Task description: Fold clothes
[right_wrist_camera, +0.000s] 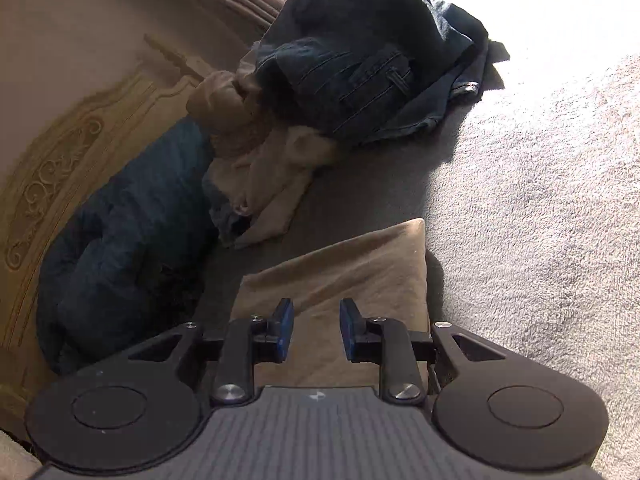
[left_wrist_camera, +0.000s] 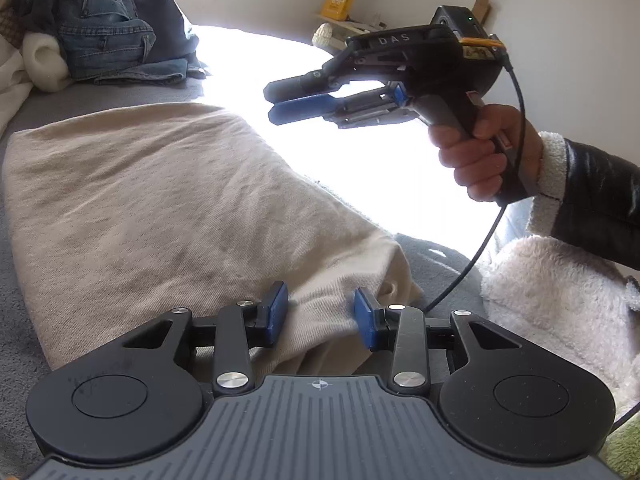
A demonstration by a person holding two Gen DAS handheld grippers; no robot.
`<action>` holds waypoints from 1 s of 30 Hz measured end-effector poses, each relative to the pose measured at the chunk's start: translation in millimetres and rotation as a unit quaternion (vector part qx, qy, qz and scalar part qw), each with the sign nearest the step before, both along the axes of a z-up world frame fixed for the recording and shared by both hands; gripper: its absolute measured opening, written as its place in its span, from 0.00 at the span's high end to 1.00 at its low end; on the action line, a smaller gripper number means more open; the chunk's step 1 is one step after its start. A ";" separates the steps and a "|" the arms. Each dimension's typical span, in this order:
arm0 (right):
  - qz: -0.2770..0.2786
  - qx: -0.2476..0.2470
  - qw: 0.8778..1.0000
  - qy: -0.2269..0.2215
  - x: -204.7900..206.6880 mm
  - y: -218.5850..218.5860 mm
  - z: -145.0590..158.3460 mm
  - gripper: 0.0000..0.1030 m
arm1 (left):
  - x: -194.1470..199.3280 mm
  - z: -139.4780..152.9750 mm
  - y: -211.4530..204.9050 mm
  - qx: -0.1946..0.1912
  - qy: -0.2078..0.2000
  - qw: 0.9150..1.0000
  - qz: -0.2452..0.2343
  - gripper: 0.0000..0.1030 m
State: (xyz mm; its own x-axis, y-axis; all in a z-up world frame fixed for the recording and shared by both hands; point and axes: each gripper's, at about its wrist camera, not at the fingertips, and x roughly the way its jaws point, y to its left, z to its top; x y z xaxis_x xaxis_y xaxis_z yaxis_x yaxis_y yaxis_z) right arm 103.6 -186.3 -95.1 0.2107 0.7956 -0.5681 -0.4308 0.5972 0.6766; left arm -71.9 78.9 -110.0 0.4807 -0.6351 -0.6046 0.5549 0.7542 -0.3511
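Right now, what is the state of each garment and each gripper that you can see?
Beige twill garment: folded flat on the grey blanket.
Dark blue denim jeans: crumpled in a heap, unfolded.
Left gripper: fingers open around the beige garment's edge.
Right gripper: fingers open, raised above the garment.
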 end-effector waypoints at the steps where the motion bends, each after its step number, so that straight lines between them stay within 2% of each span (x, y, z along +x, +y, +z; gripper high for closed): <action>1: 0.004 -0.022 1.000 0.007 -8.4 0.1 -1.3 0.74 | -0.7 0.9 -1.2 0.005 -0.002 1.000 0.000 0.64; 3: 0.000 -0.092 0.994 0.053 -31.3 -5.7 -14.7 0.75 | -1.8 2.2 -3.2 0.011 -0.004 1.000 0.000 0.64; 5: -0.016 -0.088 0.993 0.071 -51.4 -18.9 -17.8 0.75 | -1.9 2.9 -5.4 0.018 -0.006 1.000 0.001 0.64; 7: -0.030 -0.111 0.988 0.100 -69.1 -32.1 -15.8 0.74 | -2.2 3.5 -7.1 0.025 -0.009 1.000 0.002 0.64; 9: -0.041 -0.148 0.981 0.117 -83.9 -42.1 -14.7 0.66 | -2.2 4.8 -8.3 0.030 -0.008 0.999 0.003 0.64; 10: -0.047 -0.162 0.978 0.121 -90.7 -46.8 -14.5 0.66 | -2.2 5.9 -9.0 0.033 -0.007 0.999 0.004 0.64; 13: -0.076 -0.145 0.981 0.102 -99.8 -59.2 -3.3 0.66 | -2.2 9.0 -10.8 0.042 -0.004 0.999 0.007 0.64; 16: -0.087 -0.106 0.987 0.080 -93.1 -53.2 2.3 0.66 | -1.6 17.4 -12.8 0.057 -0.004 0.998 0.014 0.63; 21: -0.104 -0.040 0.993 0.042 -81.0 -42.1 11.3 0.66 | -23.0 39.3 2.7 0.073 -0.021 0.996 0.054 0.51; 23: -0.090 -0.020 0.995 0.042 -80.3 -36.6 6.6 0.66 | -30.0 38.2 15.1 0.071 -0.006 0.994 0.084 0.50; 26: -0.078 -0.028 0.995 0.056 -77.0 -25.9 -3.9 0.66 | -38.4 25.7 34.7 0.062 0.034 0.989 0.131 0.50; 28: -0.078 -0.043 0.993 0.072 -75.2 -24.4 -12.5 0.66 | -45.9 21.9 43.1 0.051 0.045 0.987 0.146 0.50; 30: -0.080 -0.039 0.993 0.083 -75.8 -27.8 -17.9 0.67 | -53.8 20.0 47.8 0.054 0.055 0.984 0.158 0.50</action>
